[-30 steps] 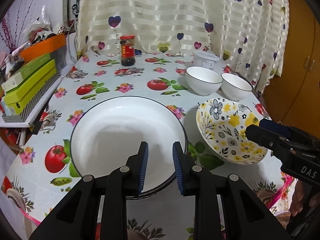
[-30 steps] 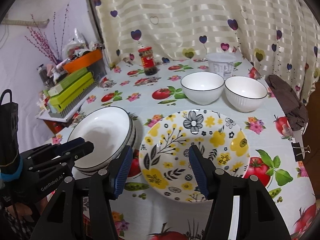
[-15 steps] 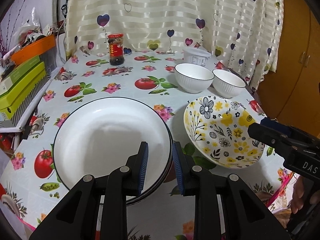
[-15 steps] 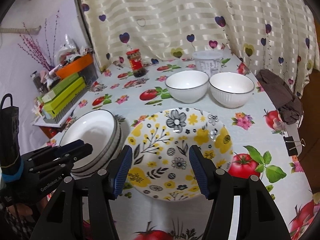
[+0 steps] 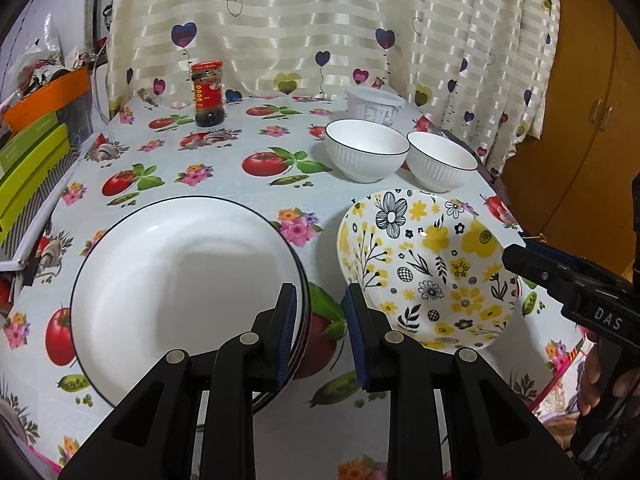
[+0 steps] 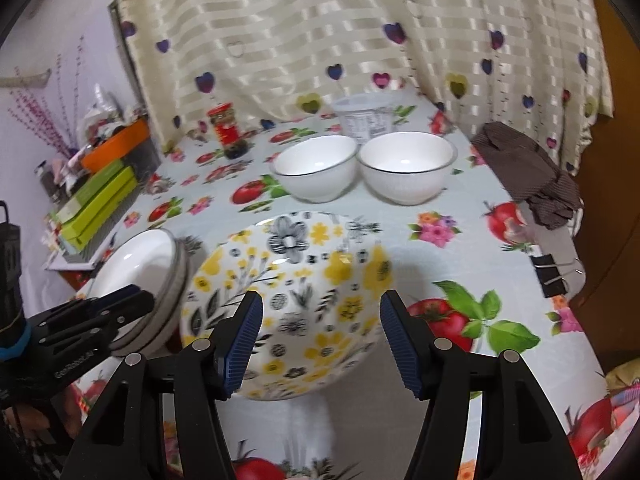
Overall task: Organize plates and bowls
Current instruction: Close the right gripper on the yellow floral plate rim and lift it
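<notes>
The step in hand looks like gathering the plates. The white stack [image 5: 180, 280] sits at the desk's [image 5: 224, 184] near left edge, the floral plate [image 5: 424, 264] just beside it at the near right, not on it. The two bowls [image 6: 360, 168] stand side by side toward the far right corner.

The left claw [image 5: 318, 336] is parted a little, empty, over the gap between stack and floral plate. The right claw [image 6: 320, 340] is spread wide over the floral plate's near rim, gripping nothing.

Next, probably: the right claw closes on that rim, lifts, and sets the plate on the stack.

A fruit-print cloth covers the desk; a jar [image 5: 207, 94] and tub [image 5: 374, 106] stand at the far edge before a heart curtain [image 5: 320, 20].
</notes>
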